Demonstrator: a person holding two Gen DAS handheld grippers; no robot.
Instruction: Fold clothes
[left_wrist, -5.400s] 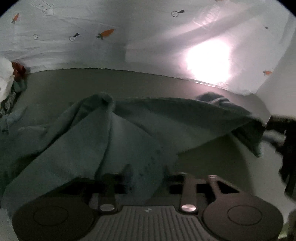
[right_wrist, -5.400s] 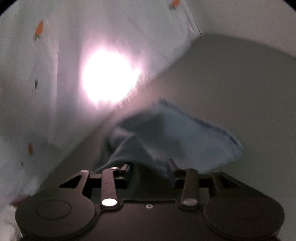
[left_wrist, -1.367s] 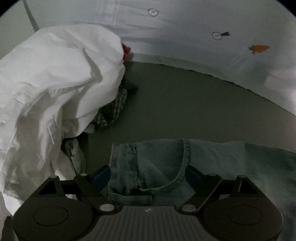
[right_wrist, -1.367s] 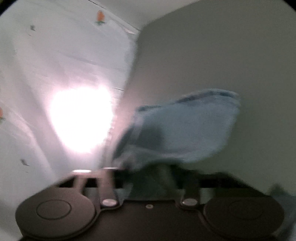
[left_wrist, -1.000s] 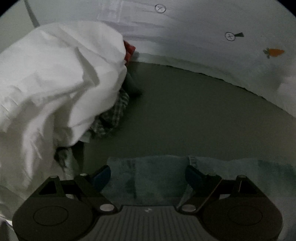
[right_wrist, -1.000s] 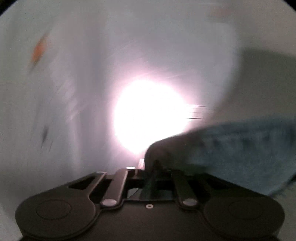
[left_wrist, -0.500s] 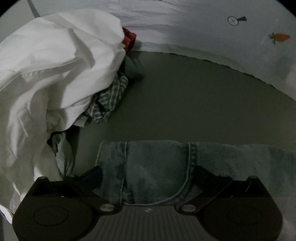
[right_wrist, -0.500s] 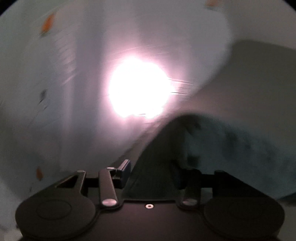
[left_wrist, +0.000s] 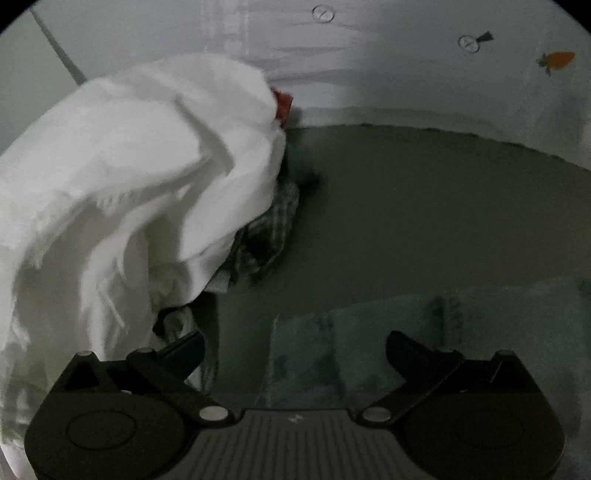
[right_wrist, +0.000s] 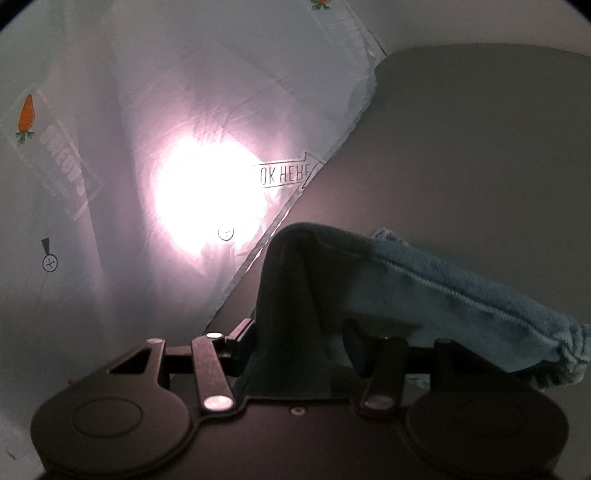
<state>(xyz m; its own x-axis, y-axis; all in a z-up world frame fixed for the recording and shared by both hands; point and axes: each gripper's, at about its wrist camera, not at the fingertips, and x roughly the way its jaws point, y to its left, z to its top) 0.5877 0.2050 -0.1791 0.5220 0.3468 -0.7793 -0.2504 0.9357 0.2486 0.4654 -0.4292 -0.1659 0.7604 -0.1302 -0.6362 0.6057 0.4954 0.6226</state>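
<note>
The left gripper's (left_wrist: 295, 345) fingers (left_wrist: 184, 347) stood spread to their widest, gripping nothing, with the denim garment (left_wrist: 461, 325) lying flat on the grey surface (left_wrist: 424, 206) between and below them. The right gripper's (right_wrist: 299, 343) fingers (right_wrist: 356, 350) were opening, a fold of the same denim (right_wrist: 424, 291) draped between them but no longer clearly pinched. Denim of this kind likely handled as fairly heavy and limp yet stiffer along its stitched seams and hem, not slippery, not fragile. The best hold was probably a seamed edge or corner, where thick layers would not slide out. A white garment (left_wrist: 129, 184) was heaped to the left.
</note>
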